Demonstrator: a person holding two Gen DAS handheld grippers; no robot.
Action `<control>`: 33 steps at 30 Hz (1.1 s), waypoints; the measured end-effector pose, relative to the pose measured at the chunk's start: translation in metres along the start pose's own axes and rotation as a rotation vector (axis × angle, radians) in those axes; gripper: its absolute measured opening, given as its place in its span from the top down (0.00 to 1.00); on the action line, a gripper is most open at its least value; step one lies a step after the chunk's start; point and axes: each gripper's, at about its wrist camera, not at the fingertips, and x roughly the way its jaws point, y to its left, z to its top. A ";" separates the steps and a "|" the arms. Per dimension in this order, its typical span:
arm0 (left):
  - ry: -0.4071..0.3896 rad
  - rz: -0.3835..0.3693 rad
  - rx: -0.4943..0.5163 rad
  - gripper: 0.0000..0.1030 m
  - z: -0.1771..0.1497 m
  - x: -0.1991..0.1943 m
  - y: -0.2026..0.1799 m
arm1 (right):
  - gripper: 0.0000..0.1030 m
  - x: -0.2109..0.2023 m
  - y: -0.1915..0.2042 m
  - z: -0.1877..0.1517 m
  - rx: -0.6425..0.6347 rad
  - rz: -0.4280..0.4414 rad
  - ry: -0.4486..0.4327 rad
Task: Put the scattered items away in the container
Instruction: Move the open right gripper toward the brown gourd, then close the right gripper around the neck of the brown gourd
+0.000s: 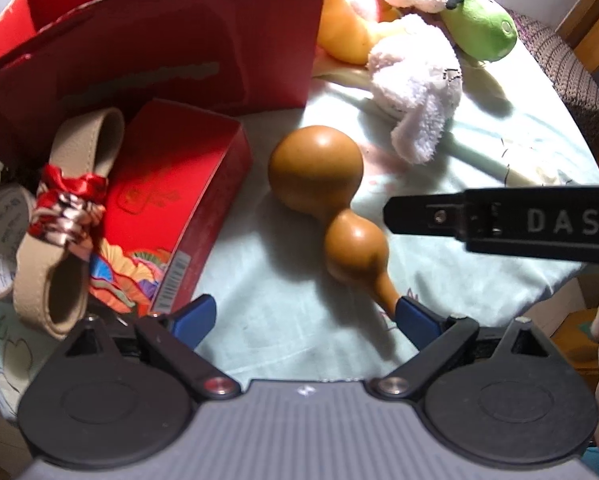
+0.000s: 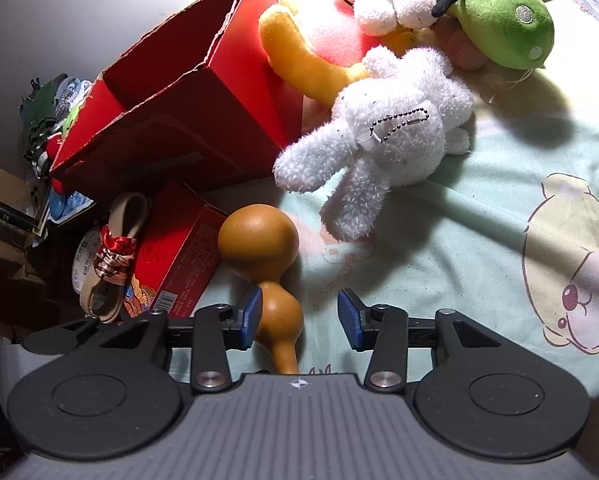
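Lying on a pale green sheet (image 2: 439, 248), a brown gourd (image 2: 265, 268) sits just right of a small red box (image 2: 179, 248), its big bulb away from both cameras and its thin neck toward them. Open sheet stretches to the gourd's right as far as a printed bear; to its left the small box crowds in close, with a beige strap (image 1: 59, 216) tied with a red scarf leaning on that box's far side.

The right claw (image 2: 298, 316) is half spread around the gourd's lower bulb: the left pad (image 2: 251, 316) lies against it or nearly so, while the right pad stands clear with bare sheet between. The left claw (image 1: 305, 316) is spread wide, its right pad (image 1: 415, 316) next to the neck tip; whether it touches is hard to tell. A black arm marked DAS crosses the left view's right side.

The gourd's neck end is cut off by the right claw's body. The sheet's left edge drops into dark clutter that is hard to make out.

The big red box (image 2: 187, 120) stands open-topped behind the small one, its rim torn; nothing of its contents shows. A white plush (image 2: 387, 136) lies just right of it, with orange, pink and green plush (image 2: 507, 28) piled behind.
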 end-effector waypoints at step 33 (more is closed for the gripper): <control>-0.016 -0.047 0.154 0.30 0.020 0.027 -0.013 | 0.68 0.040 0.002 0.007 0.074 0.128 0.066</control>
